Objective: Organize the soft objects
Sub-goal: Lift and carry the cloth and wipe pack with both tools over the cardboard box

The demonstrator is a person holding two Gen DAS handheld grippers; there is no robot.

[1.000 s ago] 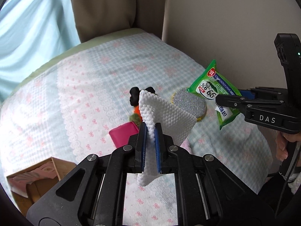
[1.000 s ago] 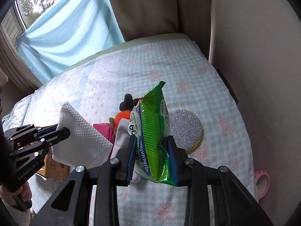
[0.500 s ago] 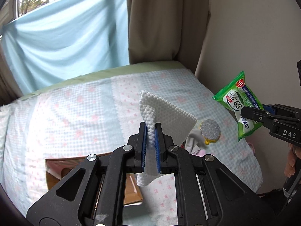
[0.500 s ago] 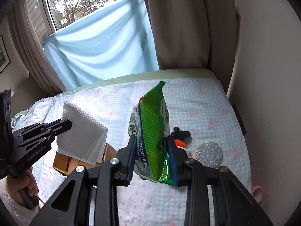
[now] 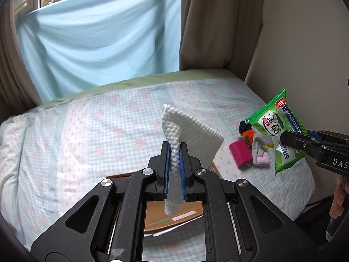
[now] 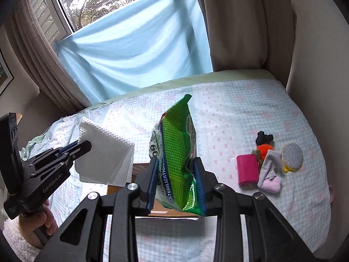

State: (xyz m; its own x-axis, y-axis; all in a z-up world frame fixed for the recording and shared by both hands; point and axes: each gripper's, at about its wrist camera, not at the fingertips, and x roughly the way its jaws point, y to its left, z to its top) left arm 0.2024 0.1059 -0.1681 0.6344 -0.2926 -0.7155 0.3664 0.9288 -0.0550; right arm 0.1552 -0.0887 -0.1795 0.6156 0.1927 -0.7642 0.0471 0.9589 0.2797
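The left gripper point(image 5: 174, 163) is pinching a folded white cloth point(image 5: 192, 137) at frame centre, above a cardboard box point(image 5: 172, 216). The right gripper point(image 6: 176, 183) is squeezing a green wipes pack point(image 6: 176, 152), also over the box. At right on the bed point(image 6: 240, 113), a pink block point(image 6: 247, 171), grey cloth point(image 6: 270, 161) and glittery disc point(image 6: 292, 156) are lying clustered.

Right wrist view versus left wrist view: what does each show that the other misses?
Only the right wrist view shows the silver glitter disc in full, the trees outside the window, and the hand under the left hand-held gripper.

Only the left wrist view shows the 99.9% label on the green wipes pack.

Both show the white textured cloth in the left hand-held gripper, the wipes pack in the right hand-held gripper, the cardboard box below, and the pink block.
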